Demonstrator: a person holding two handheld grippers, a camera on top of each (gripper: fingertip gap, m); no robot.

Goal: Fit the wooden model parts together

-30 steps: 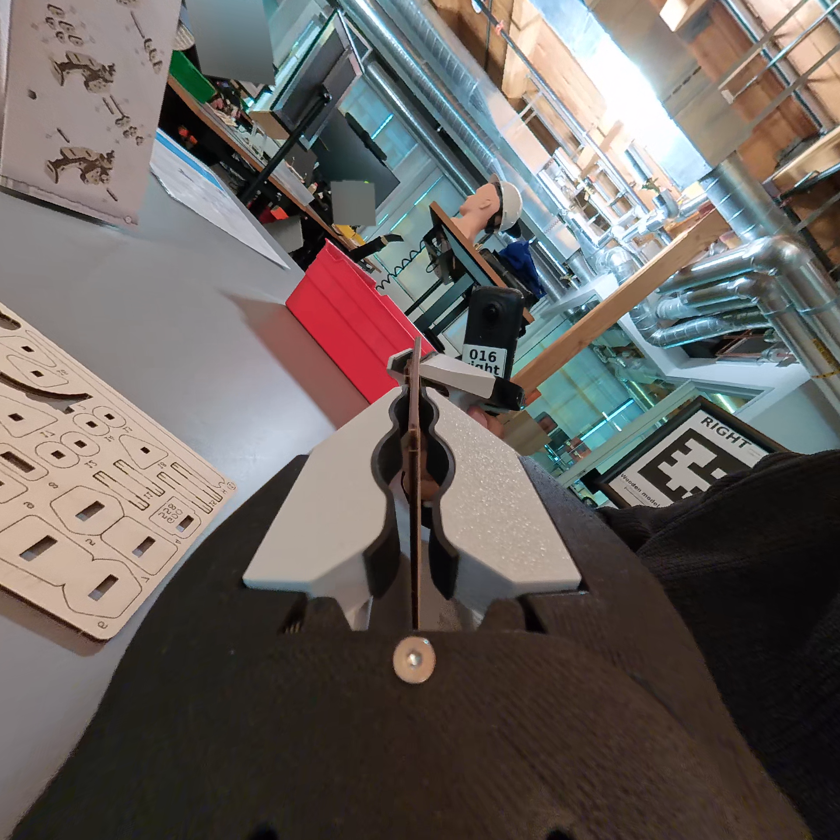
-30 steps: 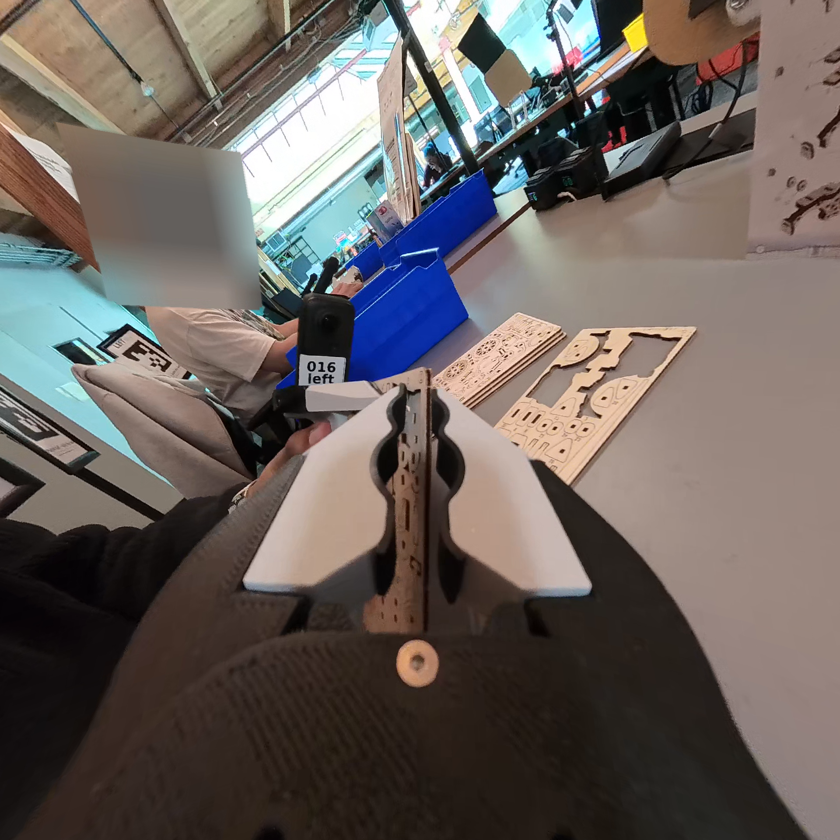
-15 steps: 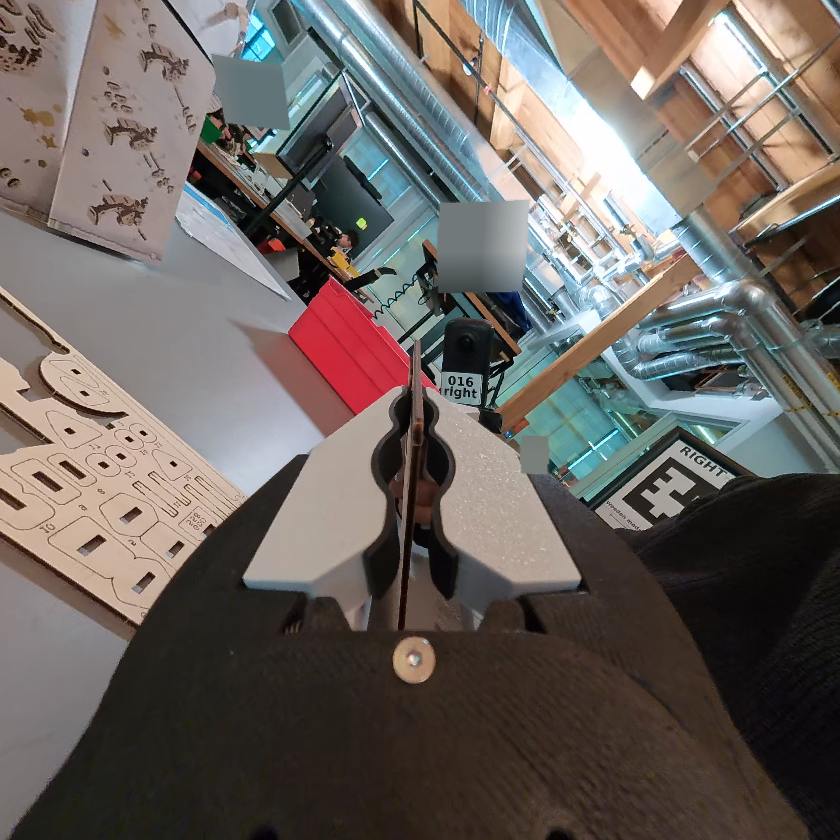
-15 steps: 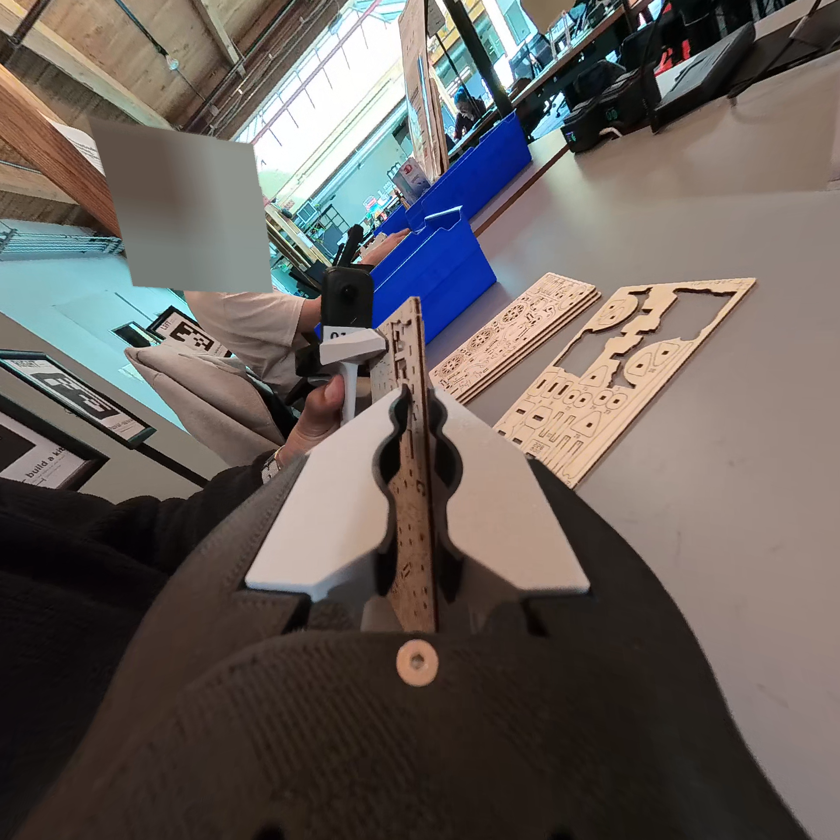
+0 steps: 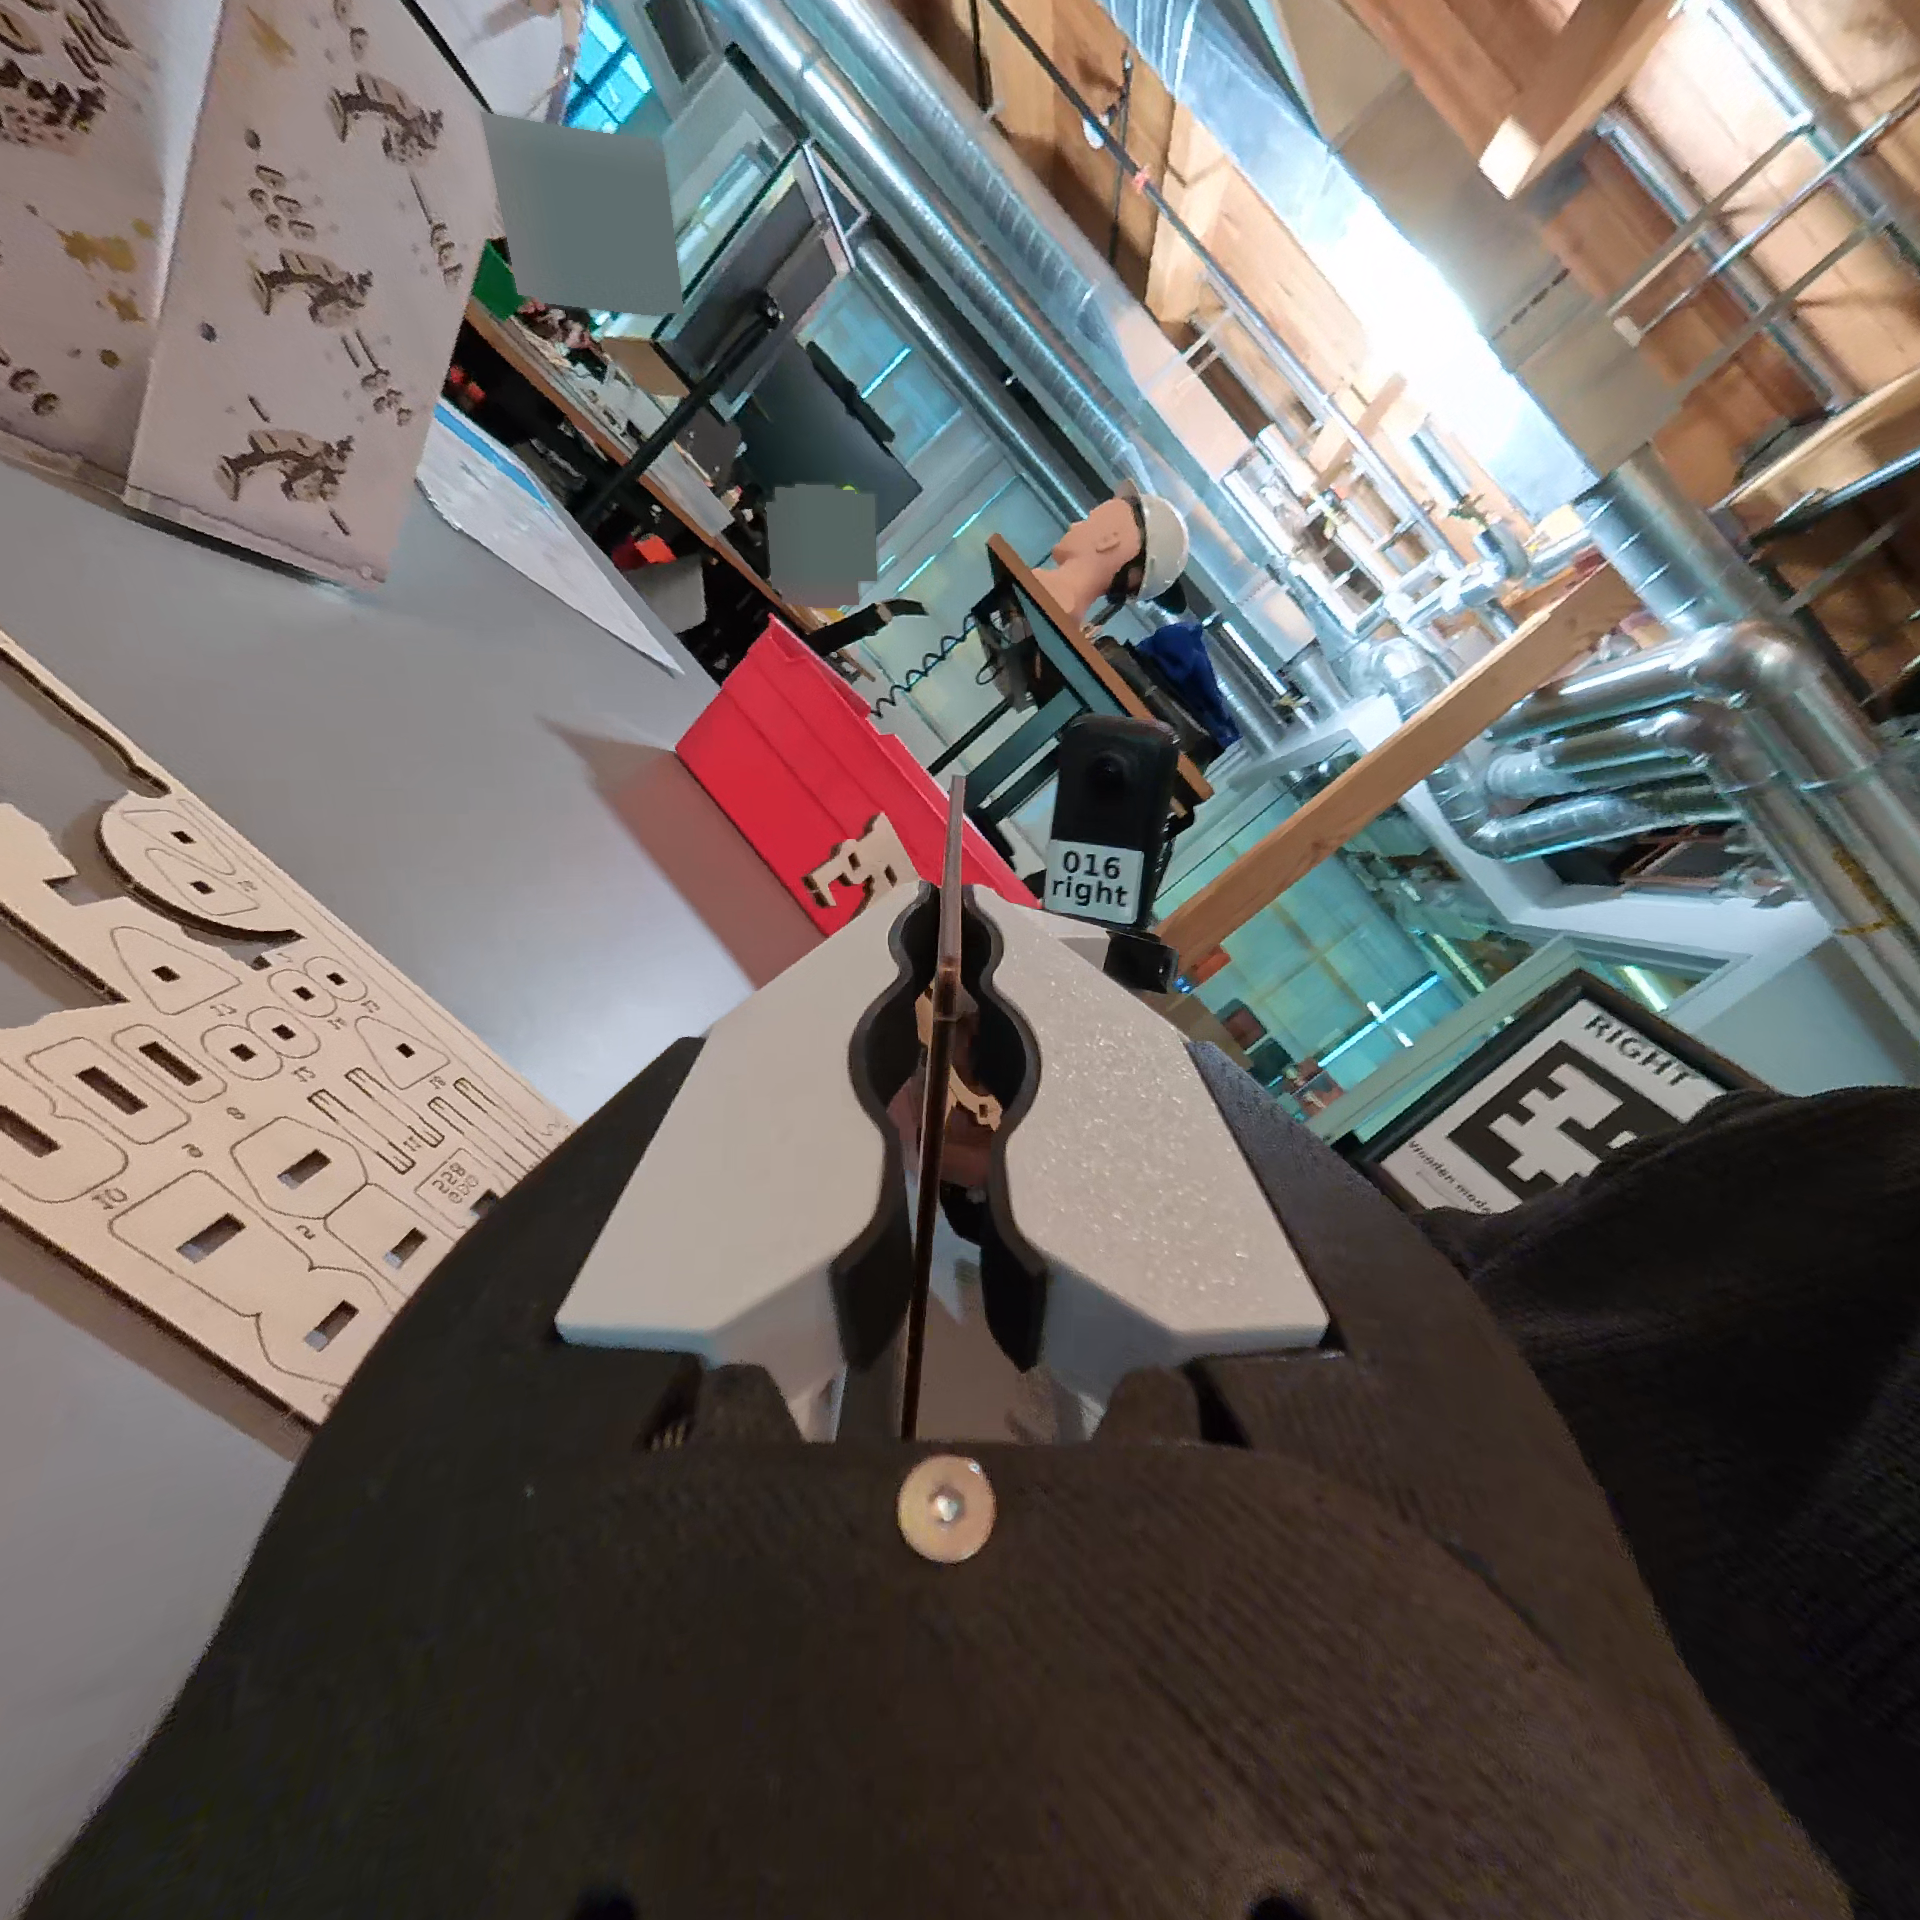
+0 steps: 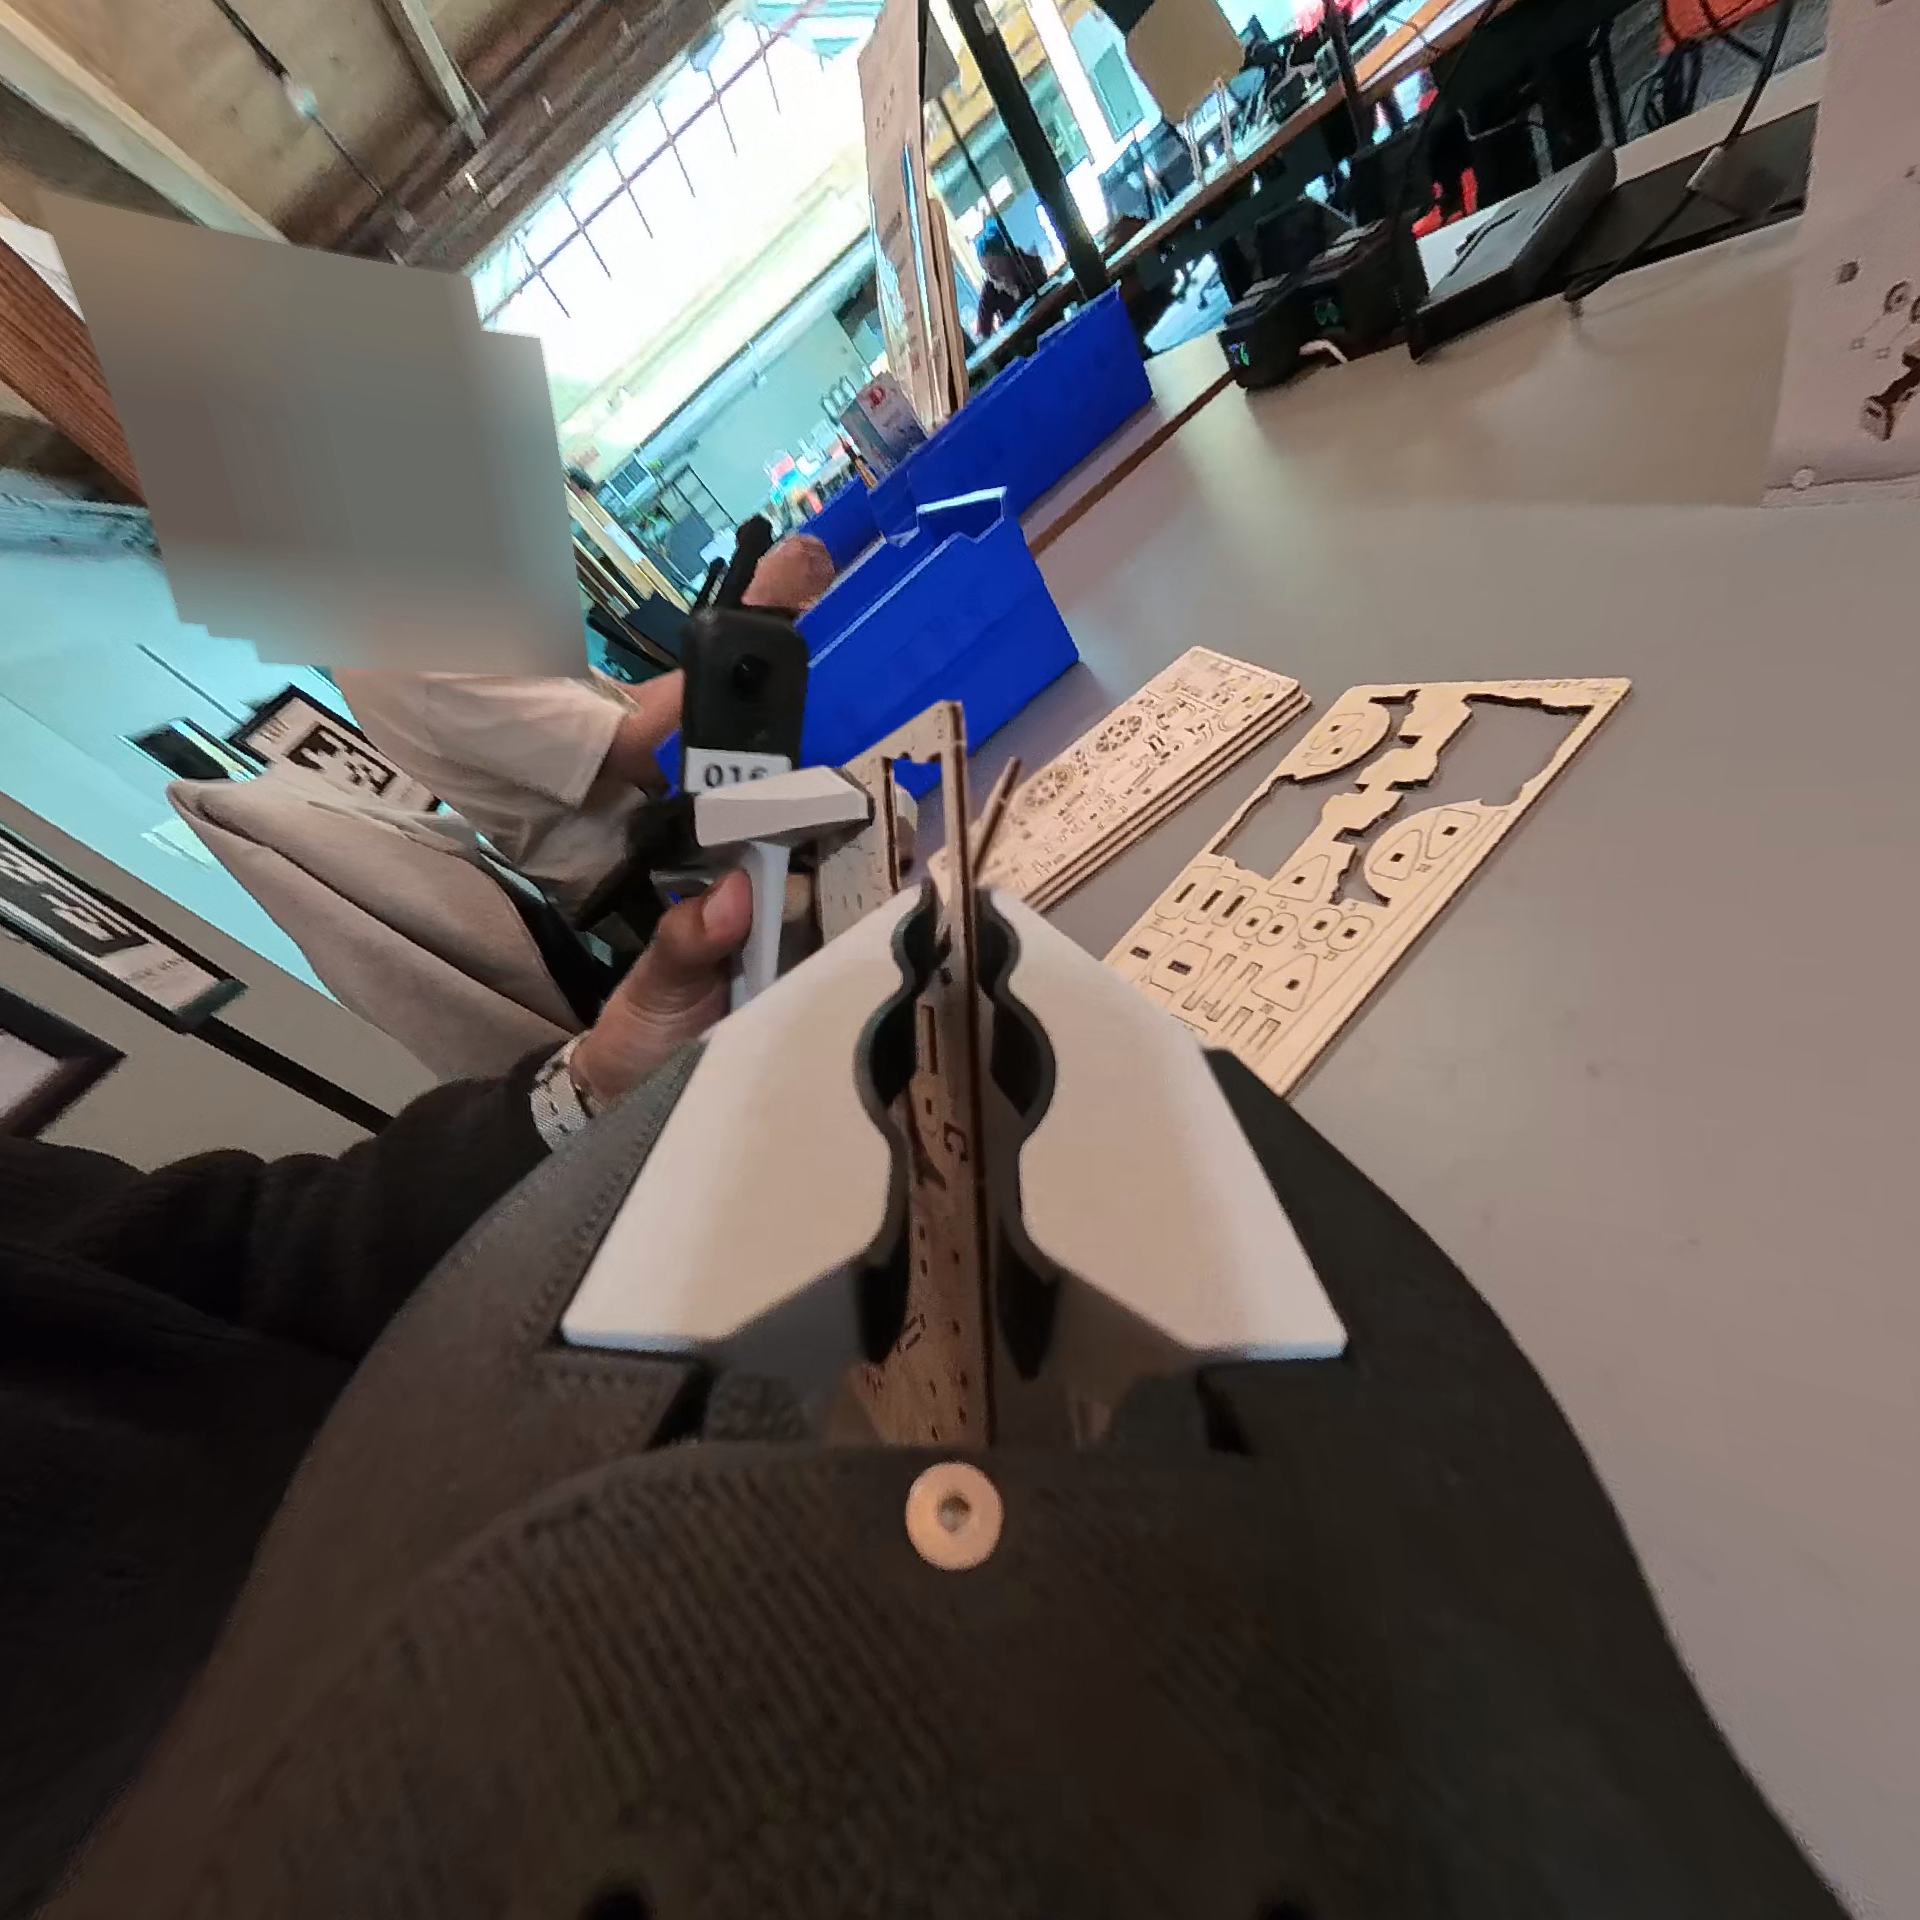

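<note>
My left gripper (image 5: 940, 914) is shut on a thin wooden part (image 5: 933, 1143), seen edge-on and sticking out past the fingertips. My right gripper (image 6: 951, 914) is shut on a flat laser-cut wooden panel (image 6: 940, 1247) that also reaches past its tips. In the right wrist view the left gripper (image 6: 781, 821), held by a hand, sits just left of the panel's tip, its own wooden part (image 6: 860, 862) close beside it. In the left wrist view a bit of the right gripper's panel (image 5: 857, 873) shows beyond my fingers. Whether the two parts touch is hidden.
A punched-out wooden sheet (image 5: 208, 1122) lies on the grey table (image 5: 416, 790); it also shows in the right wrist view (image 6: 1351, 883) beside a stack of sheets (image 6: 1153, 764). A red bin (image 5: 800, 769), blue bins (image 6: 935, 634), an instruction sheet (image 5: 260, 260) and a seated person (image 6: 499, 748) surround the table. Left and right tips are no more than a few centimetres apart.
Both grippers have shifted and tilted while staying shut on their parts. The left gripper's part now stands close beside the tip of the right gripper's panel.
</note>
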